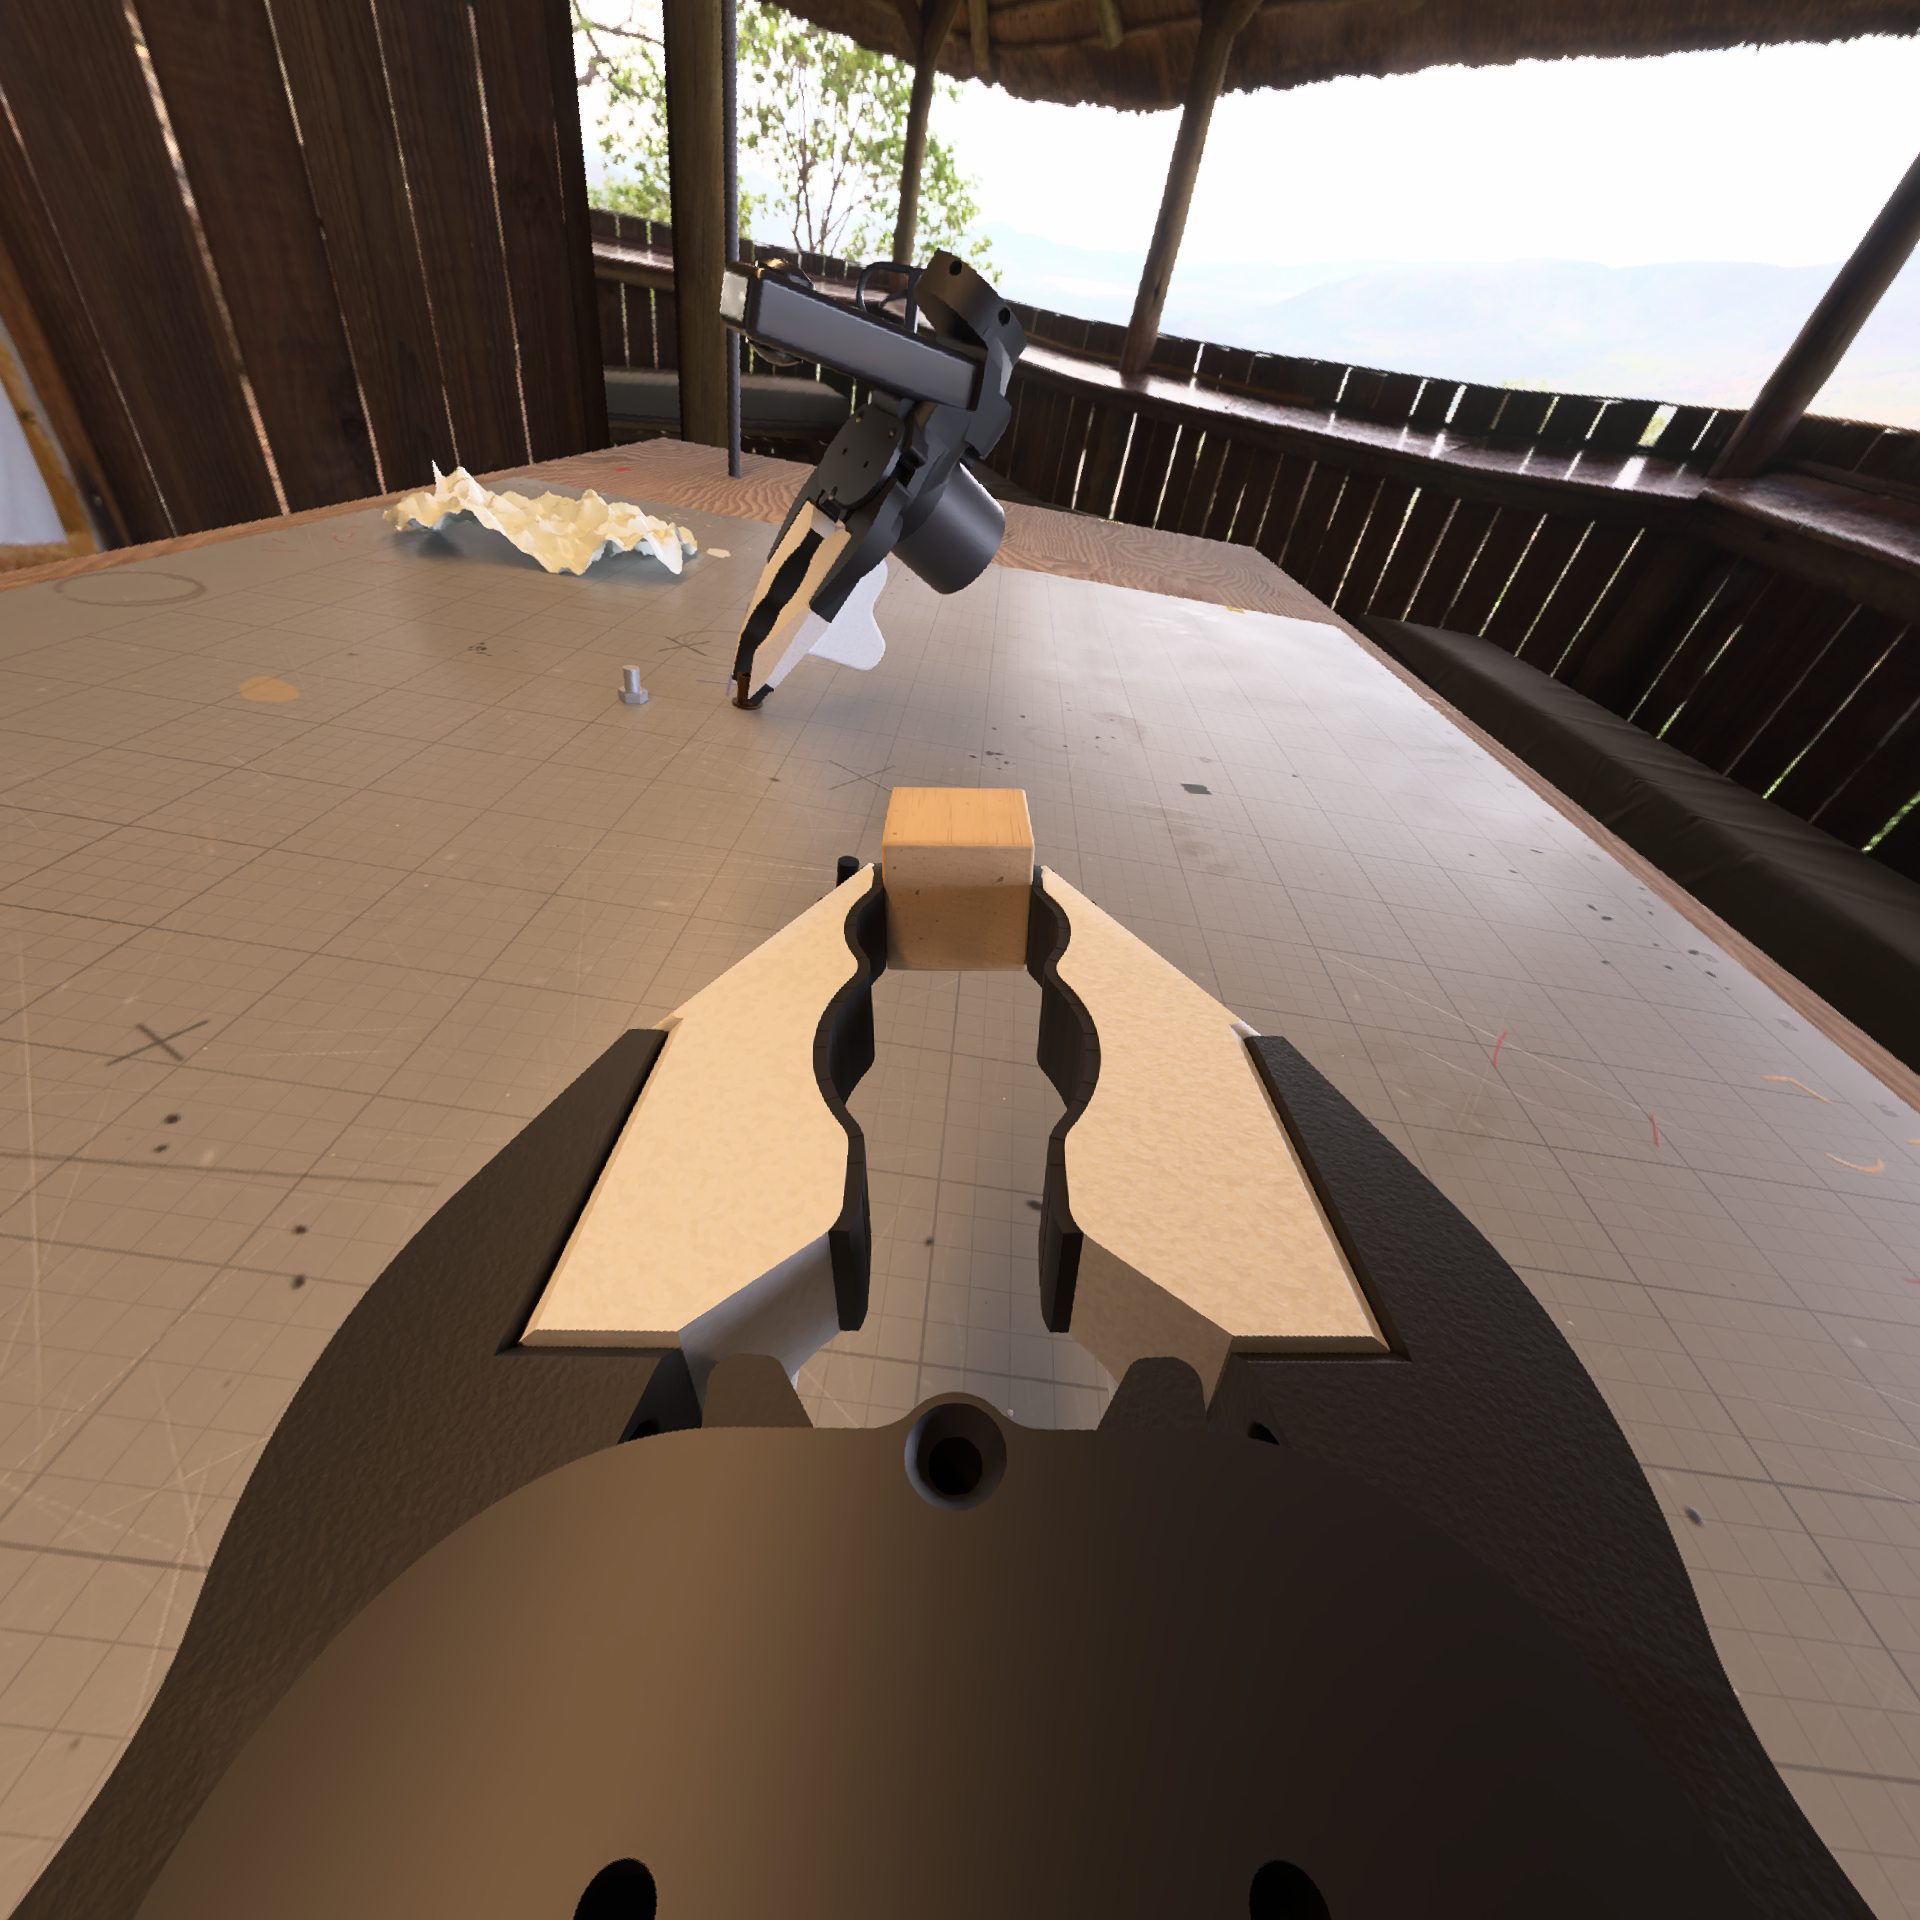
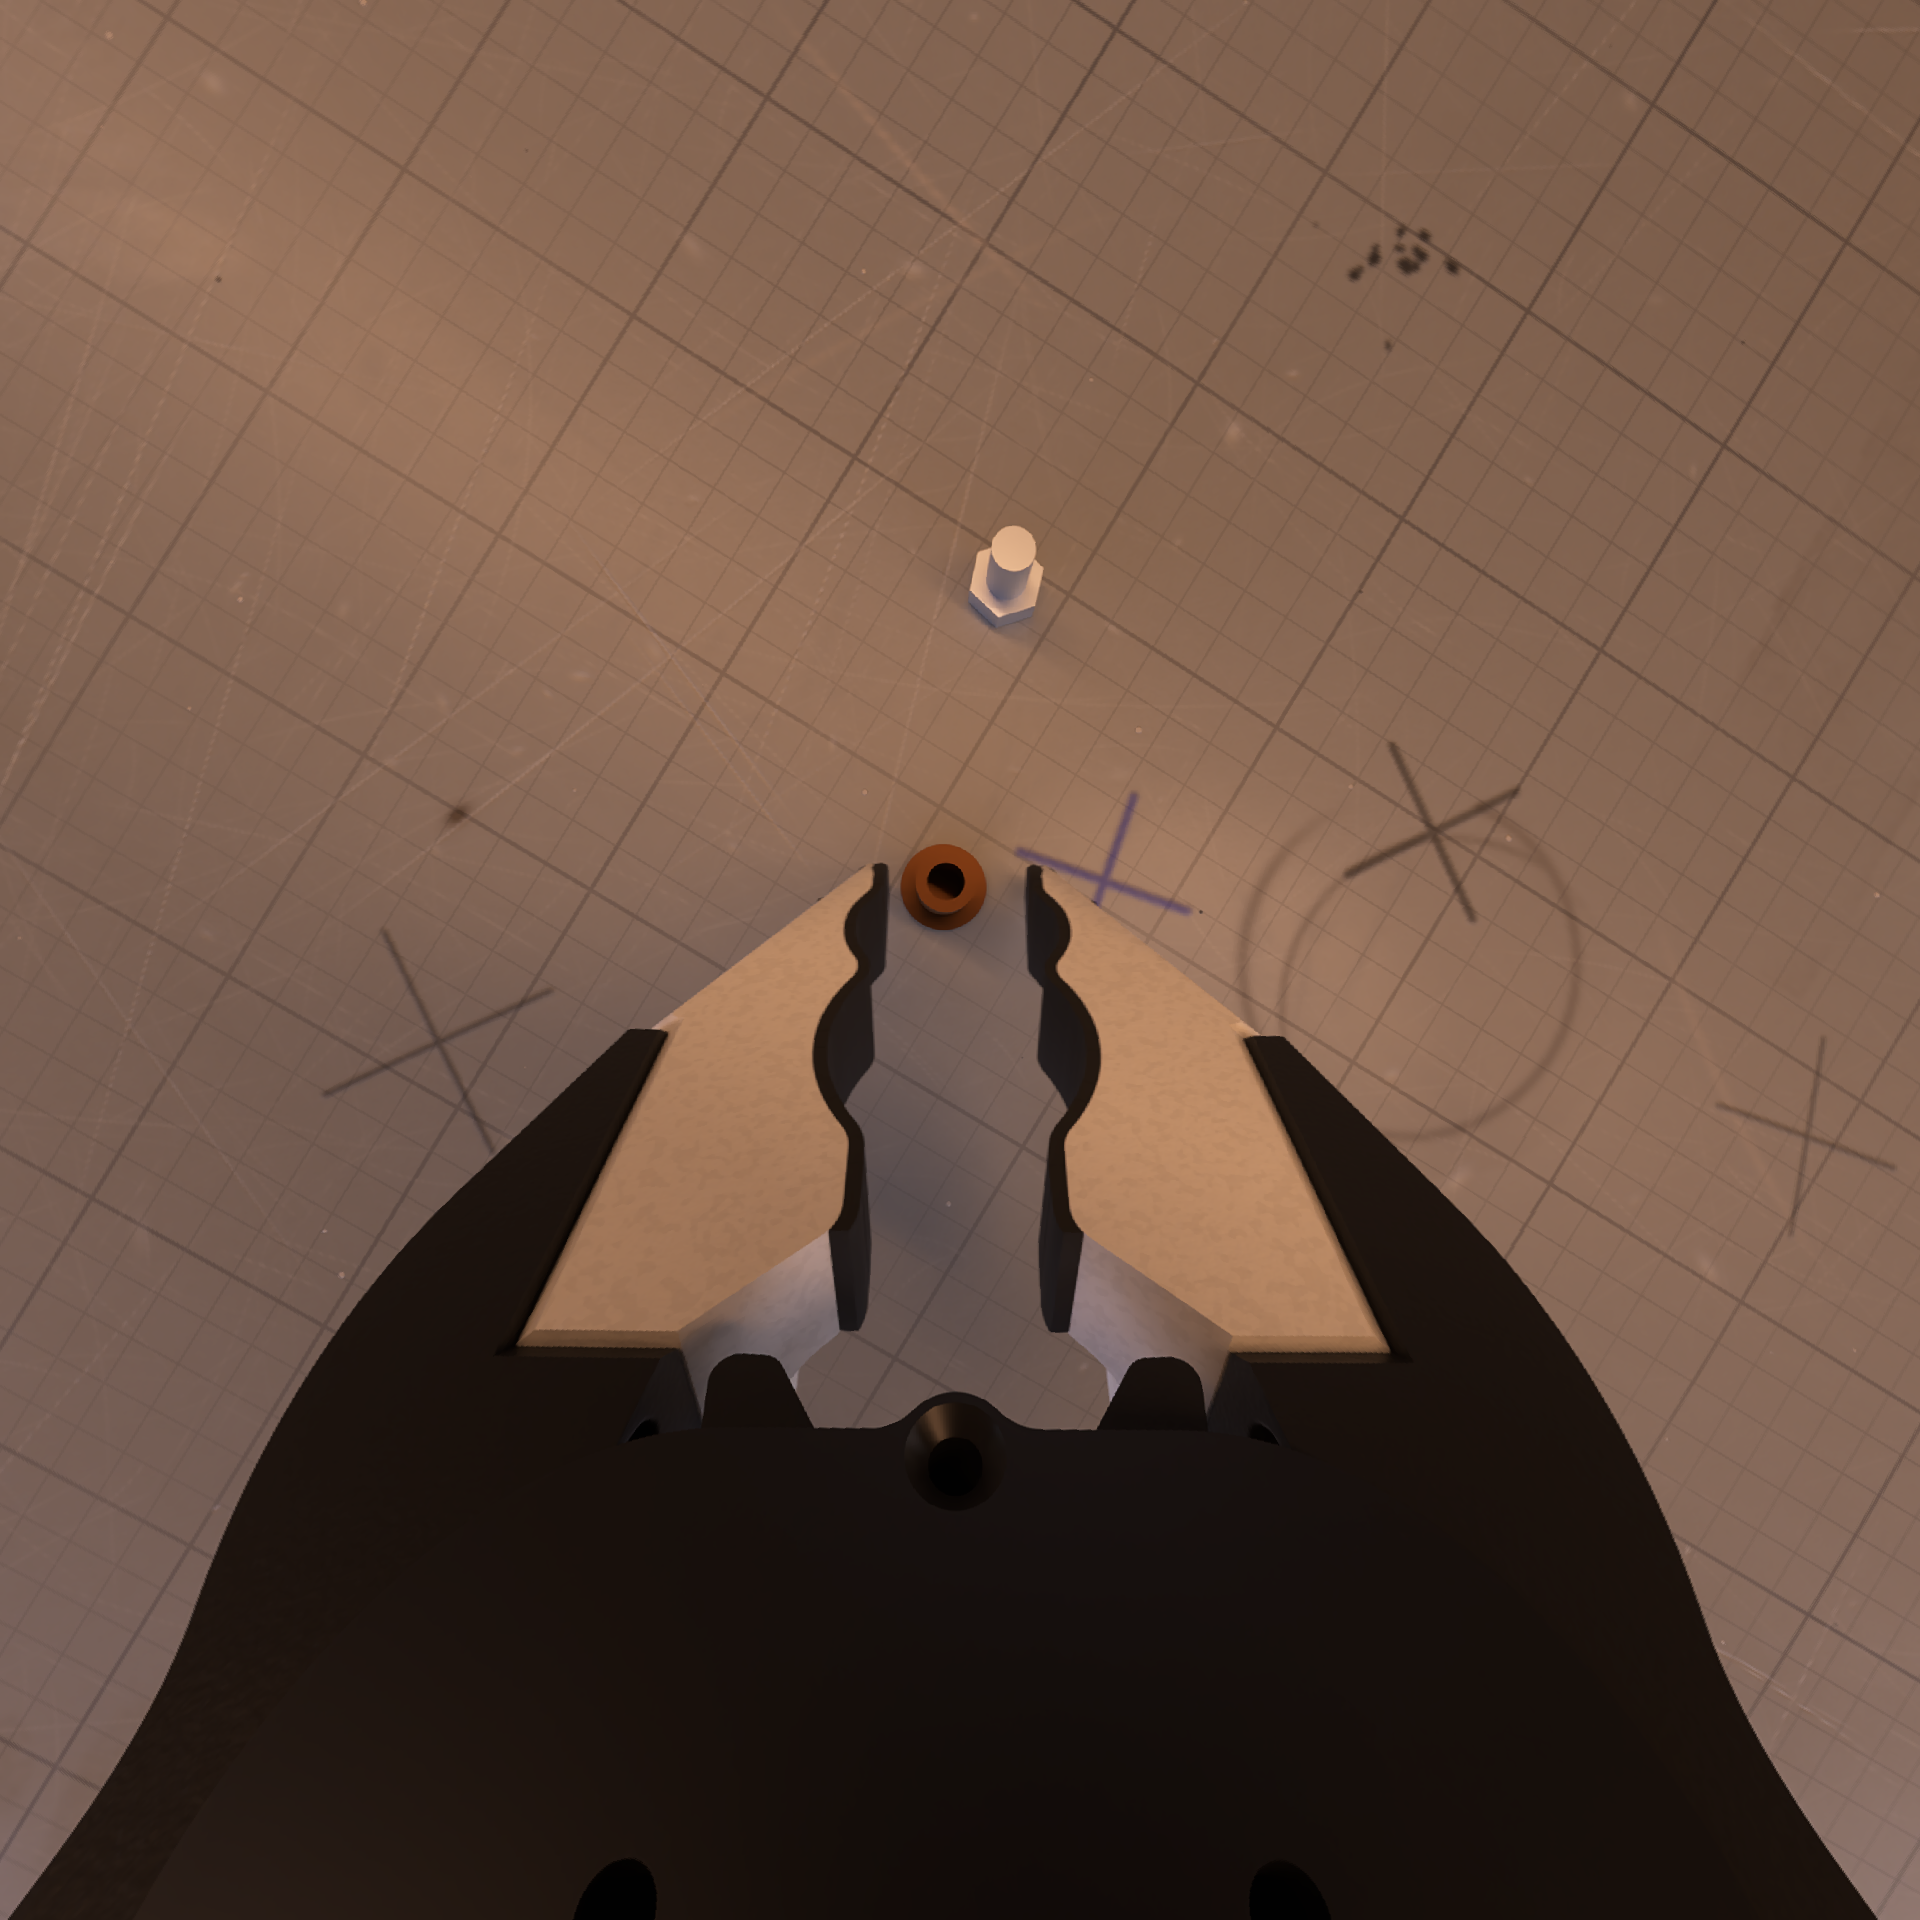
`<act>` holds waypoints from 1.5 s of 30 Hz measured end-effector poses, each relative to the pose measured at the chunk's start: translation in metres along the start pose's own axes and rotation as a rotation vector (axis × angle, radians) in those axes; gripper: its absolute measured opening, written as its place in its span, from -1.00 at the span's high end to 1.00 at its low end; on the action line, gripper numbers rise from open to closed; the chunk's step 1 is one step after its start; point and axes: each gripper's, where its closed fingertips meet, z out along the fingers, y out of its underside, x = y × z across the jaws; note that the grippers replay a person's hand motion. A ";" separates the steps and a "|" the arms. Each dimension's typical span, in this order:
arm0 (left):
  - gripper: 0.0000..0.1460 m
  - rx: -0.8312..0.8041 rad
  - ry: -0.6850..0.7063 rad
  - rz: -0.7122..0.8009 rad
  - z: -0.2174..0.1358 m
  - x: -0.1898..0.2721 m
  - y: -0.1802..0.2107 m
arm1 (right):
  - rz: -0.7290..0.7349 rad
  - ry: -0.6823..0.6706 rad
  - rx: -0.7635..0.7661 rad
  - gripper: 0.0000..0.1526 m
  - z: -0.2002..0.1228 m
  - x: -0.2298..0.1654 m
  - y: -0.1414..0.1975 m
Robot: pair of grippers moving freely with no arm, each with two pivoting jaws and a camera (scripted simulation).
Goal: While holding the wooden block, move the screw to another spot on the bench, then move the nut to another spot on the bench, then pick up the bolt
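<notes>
My left gripper (image 1: pixel 956 896) is shut on the wooden block (image 1: pixel 956 878) and holds it at its fingertips above the grey gridded bench mat (image 1: pixel 312 883). A small dark piece (image 1: pixel 848 864) peeks out beside its left fingertip; I cannot tell what it is. My right gripper (image 2: pixel 956 883) is open, tips down at the mat, with the brown nut (image 2: pixel 943 883) between its fingertips and a small gap on each side. The right gripper also shows in the left wrist view (image 1: pixel 752 688), over the nut (image 1: pixel 746 703). The silver bolt (image 2: pixel 1006 588) stands head down just beyond the nut, and shows in the left wrist view (image 1: pixel 633 686).
A crumpled pale sheet (image 1: pixel 540 525) lies at the far left of the bench. A thin metal pole (image 1: pixel 730 312) stands at the back edge. The bench's wooden right edge (image 1: pixel 1558 790) drops to a dark seat. Pen crosses and a circle (image 2: pixel 1413 977) mark the mat.
</notes>
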 end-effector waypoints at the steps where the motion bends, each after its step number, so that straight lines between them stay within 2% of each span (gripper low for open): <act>1: 0.64 0.000 0.000 -0.001 0.000 0.000 0.000 | -0.005 -0.003 0.002 0.72 0.000 -0.001 0.000; 3: 0.64 0.000 0.000 -0.001 0.000 0.000 0.000 | -0.018 -0.001 -0.008 0.86 -0.001 -0.001 0.001; 7: 0.64 -0.001 0.000 0.001 0.000 0.000 0.000 | -0.036 0.014 -0.009 0.86 -0.006 -0.002 -0.002; 11: 0.64 -0.001 0.000 0.000 0.000 0.000 0.000 | -0.086 -0.018 0.044 0.86 -0.022 -0.022 -0.023; 13: 0.64 -0.001 0.001 -0.001 0.000 0.000 0.000 | -0.154 -0.083 0.081 0.86 -0.029 -0.048 -0.038; 16: 0.64 0.000 0.001 -0.001 0.000 0.000 0.000 | -0.260 -0.257 0.114 0.86 -0.034 -0.101 -0.052; 20: 0.64 0.000 0.000 0.002 0.000 0.000 0.000 | -0.346 -0.489 0.029 0.86 -0.029 -0.158 -0.042; 28: 0.64 -0.002 0.001 0.006 0.000 0.001 0.000 | -0.421 -0.543 -0.102 0.86 -0.008 -0.182 -0.019; 33: 0.64 -0.001 0.001 0.006 0.000 0.001 0.000 | -0.430 -0.505 -0.135 0.85 -0.001 -0.176 -0.014; 36: 0.64 -0.001 0.001 0.007 0.000 0.001 0.000 | -0.372 -0.433 -0.090 0.51 -0.010 -0.147 -0.020; 38: 0.64 -0.001 0.001 0.007 0.000 0.001 0.000 | -0.287 -0.280 -0.031 0.49 -0.015 -0.106 -0.029; 41: 0.64 -0.003 0.002 0.002 0.001 0.000 0.000 | -0.057 -0.007 0.083 0.48 -0.016 -0.033 -0.042; 43: 0.64 -0.004 0.003 -0.001 0.001 0.000 0.000 | 0.095 0.072 0.155 0.43 -0.012 -0.005 -0.048; 45: 0.64 -0.003 0.002 -0.001 0.001 0.000 0.000 | 0.177 0.098 0.176 0.42 -0.003 0.009 -0.049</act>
